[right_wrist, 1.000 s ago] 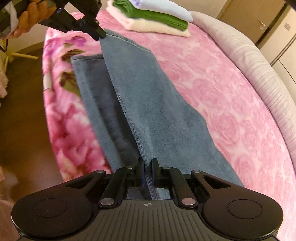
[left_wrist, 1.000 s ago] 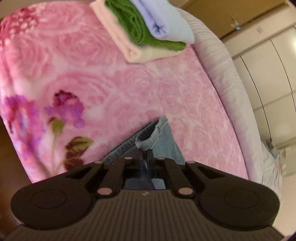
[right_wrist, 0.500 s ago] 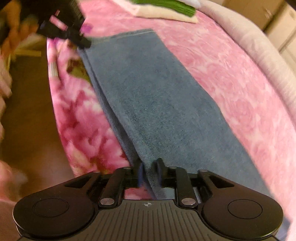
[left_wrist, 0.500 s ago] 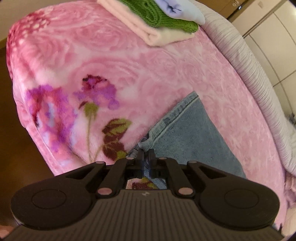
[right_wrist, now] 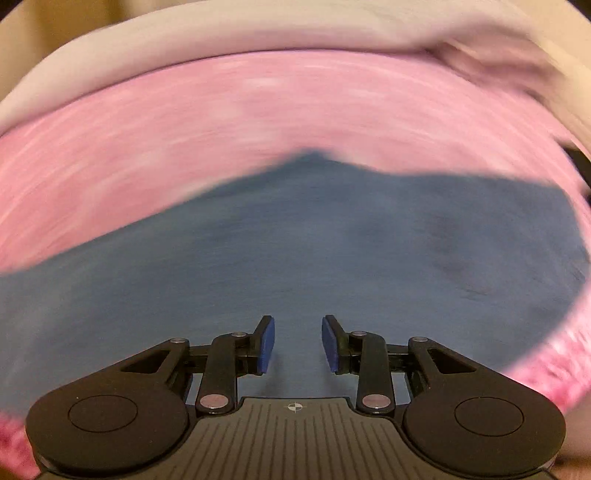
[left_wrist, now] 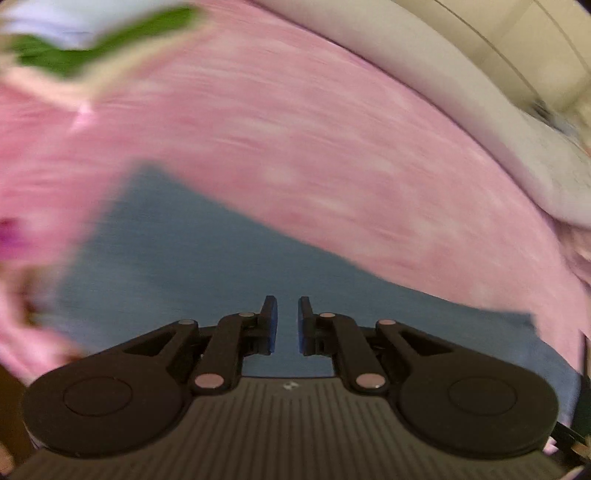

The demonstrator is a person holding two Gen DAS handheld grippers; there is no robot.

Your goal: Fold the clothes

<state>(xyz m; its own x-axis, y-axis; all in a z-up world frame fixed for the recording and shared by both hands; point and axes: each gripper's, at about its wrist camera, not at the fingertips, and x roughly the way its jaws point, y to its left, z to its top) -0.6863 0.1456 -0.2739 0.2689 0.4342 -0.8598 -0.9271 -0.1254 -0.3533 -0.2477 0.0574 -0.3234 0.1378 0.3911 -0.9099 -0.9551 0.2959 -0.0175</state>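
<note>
Pink blanket (left_wrist: pixel 332 140) under flat jeans (right_wrist: pixel 258 266) — left gripper (left_wrist: pixel 284 321) slightly parted, right gripper (right_wrist: pixel 295 339) opening, both empty.

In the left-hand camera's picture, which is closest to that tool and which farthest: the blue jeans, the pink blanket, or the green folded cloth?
1. Blue jeans: right below the left tool.
2. Pink blanket: beyond the jeans, mid-picture.
3. Green folded cloth: top left corner, blurred.

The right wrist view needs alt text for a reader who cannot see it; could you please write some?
Blurred by motion, the right gripper hangs over blue denim lying on a pink blanket, its fingers opening with nothing between them. A pale padded edge curves behind.
</note>
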